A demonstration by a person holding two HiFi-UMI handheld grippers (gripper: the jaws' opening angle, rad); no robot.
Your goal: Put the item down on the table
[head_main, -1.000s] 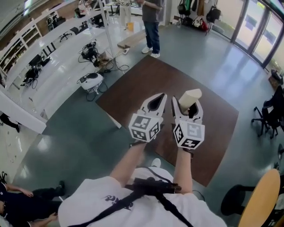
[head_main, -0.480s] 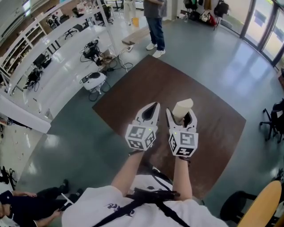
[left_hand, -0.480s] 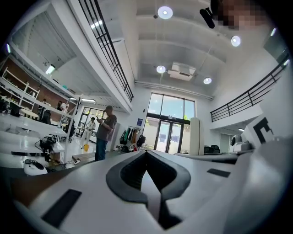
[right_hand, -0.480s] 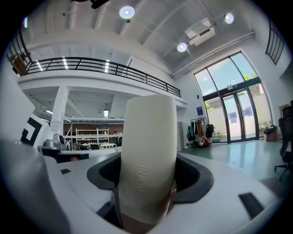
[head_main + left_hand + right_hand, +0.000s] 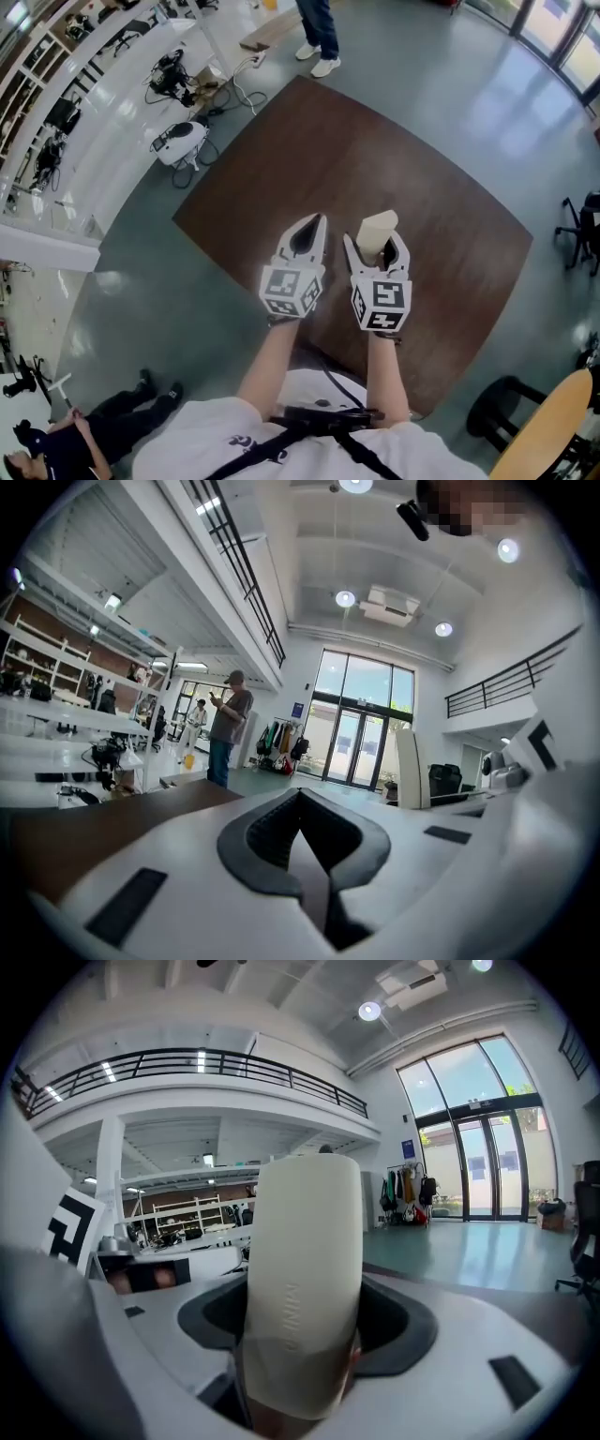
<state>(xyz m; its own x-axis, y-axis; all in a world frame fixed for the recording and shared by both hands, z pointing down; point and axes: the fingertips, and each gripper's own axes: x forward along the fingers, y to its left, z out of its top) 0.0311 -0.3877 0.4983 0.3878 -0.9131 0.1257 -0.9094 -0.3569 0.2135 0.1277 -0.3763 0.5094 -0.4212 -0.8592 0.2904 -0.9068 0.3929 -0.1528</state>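
My right gripper (image 5: 377,246) is shut on a cream, smooth, cylinder-like item (image 5: 377,231), which stands upright and sticks out above the jaws. In the right gripper view the item (image 5: 305,1269) fills the middle between the jaws, with faint embossed lettering on its side. My left gripper (image 5: 307,232) is just to the left of it, shut with nothing between its jaws; the left gripper view shows its jaws (image 5: 305,841) closed together. Both are held above the dark brown table (image 5: 309,159), over its near part.
The brown table top is bare around the grippers. A person's legs (image 5: 317,28) stand beyond its far corner. White benches with gear and cables (image 5: 178,141) run along the left. A black chair (image 5: 581,230) is at the right, a round wooden seat (image 5: 553,431) at lower right.
The head view has tipped further down, so the table sits higher in the frame. Both grippers have drawn a little lower and nearer the body, the item still held.
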